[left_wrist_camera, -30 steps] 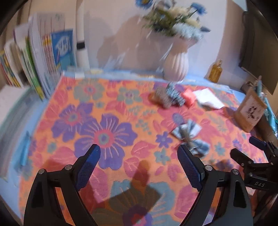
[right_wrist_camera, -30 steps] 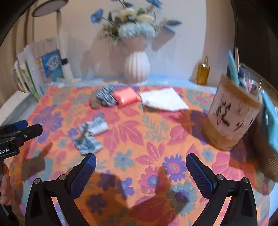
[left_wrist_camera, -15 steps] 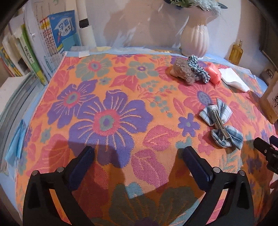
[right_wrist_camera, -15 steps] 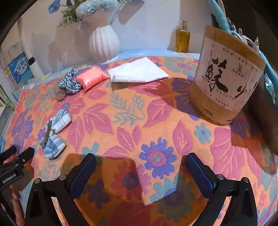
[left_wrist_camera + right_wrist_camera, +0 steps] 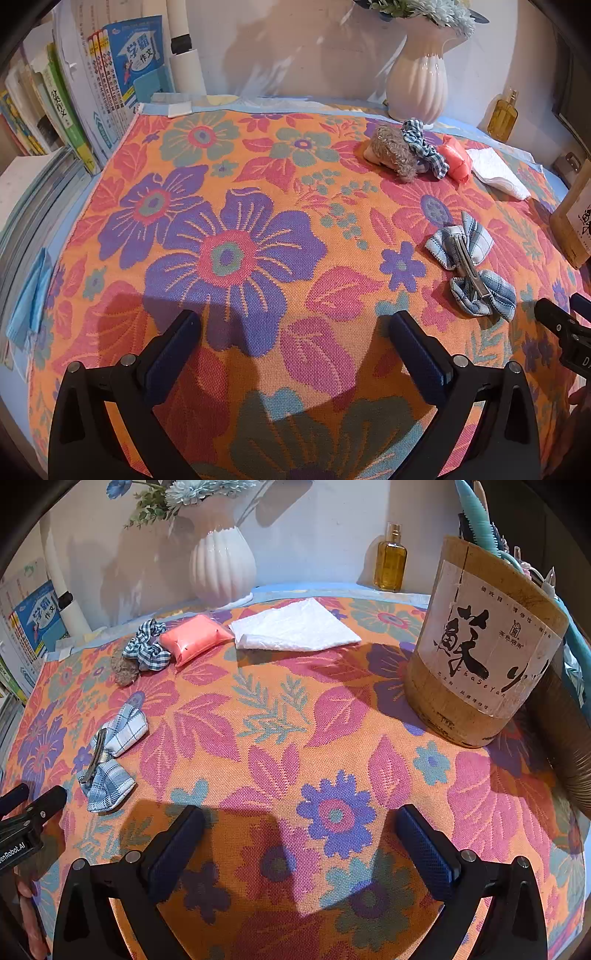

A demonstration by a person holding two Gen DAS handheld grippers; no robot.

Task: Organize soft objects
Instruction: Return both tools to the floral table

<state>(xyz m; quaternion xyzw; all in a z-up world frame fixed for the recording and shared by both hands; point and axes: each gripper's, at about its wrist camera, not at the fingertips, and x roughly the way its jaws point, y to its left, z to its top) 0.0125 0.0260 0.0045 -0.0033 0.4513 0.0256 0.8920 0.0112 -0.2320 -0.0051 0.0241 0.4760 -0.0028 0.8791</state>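
Observation:
A blue plaid bow hair clip (image 5: 470, 269) lies on the flowered cloth, right of my left gripper (image 5: 293, 349); it also shows in the right wrist view (image 5: 109, 760). At the back lie a brown fuzzy toy (image 5: 393, 153), a checked scrunchie (image 5: 424, 146), a pink soft pouch (image 5: 458, 162) and a folded white cloth (image 5: 496, 173). The right view shows the toy (image 5: 123, 668), scrunchie (image 5: 147, 650), pouch (image 5: 195, 638) and white cloth (image 5: 295, 627). My right gripper (image 5: 301, 843) hangs low over the cloth. Both grippers are open and empty.
A white vase (image 5: 221, 568) and an amber bottle (image 5: 390, 563) stand at the back wall. A wooden holder with pens (image 5: 484, 646) stands at the right. Books (image 5: 74, 96) line the left edge. The flowered cloth (image 5: 258, 206) covers the table.
Both grippers have tilted down and moved closer to the table; the flowers have left the top of the views. The soft objects have not moved. Both stay open.

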